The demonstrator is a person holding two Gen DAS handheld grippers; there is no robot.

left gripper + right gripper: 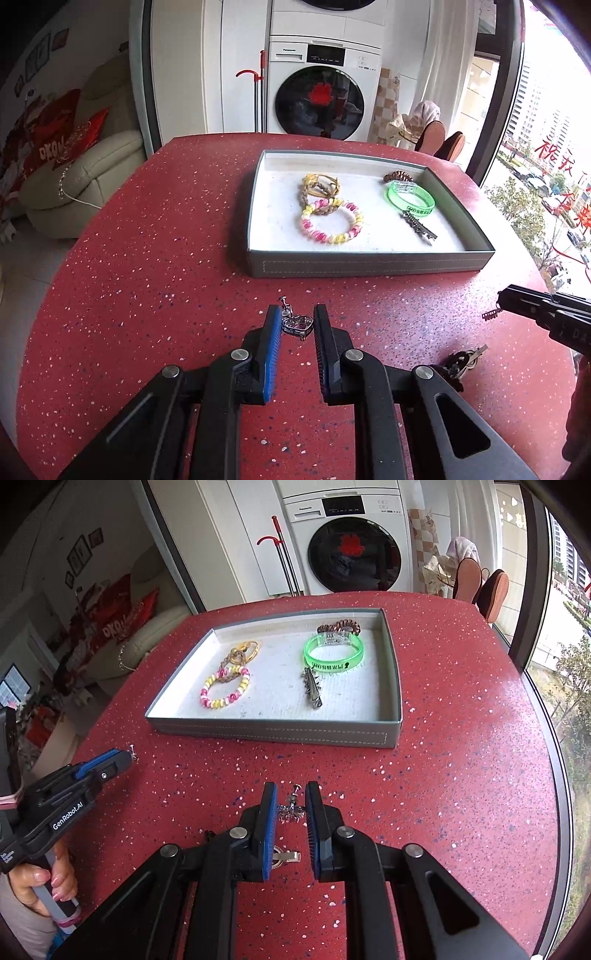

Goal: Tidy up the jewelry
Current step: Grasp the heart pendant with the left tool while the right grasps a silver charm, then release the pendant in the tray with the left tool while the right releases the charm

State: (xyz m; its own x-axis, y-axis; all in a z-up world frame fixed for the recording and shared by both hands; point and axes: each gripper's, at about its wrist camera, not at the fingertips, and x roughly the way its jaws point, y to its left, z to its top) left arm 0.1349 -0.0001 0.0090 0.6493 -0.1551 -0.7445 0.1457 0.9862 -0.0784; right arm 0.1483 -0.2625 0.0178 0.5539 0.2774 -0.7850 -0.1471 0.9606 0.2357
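Pinched between the nearly closed left gripper [295, 325] is a heart earring [297, 325], held above the red table [147, 258]. A small silver earring [291, 810] is clamped by the right gripper [291, 808], just short of the tray [273, 729] where bracelets [225, 690] are laid.

This is a lived-in home, in a laundry corner beside a sitting area. Beyond the far edge of the red speckled surface [147, 295] a white front-loading washing machine [321, 88] stands in tall white cabinetry, a red-handled mop [256, 92] leaning at its left. A cream sofa [85, 177] with red cushions sits far left. At right, a big window [546, 155] overlooks apartment blocks and trees.
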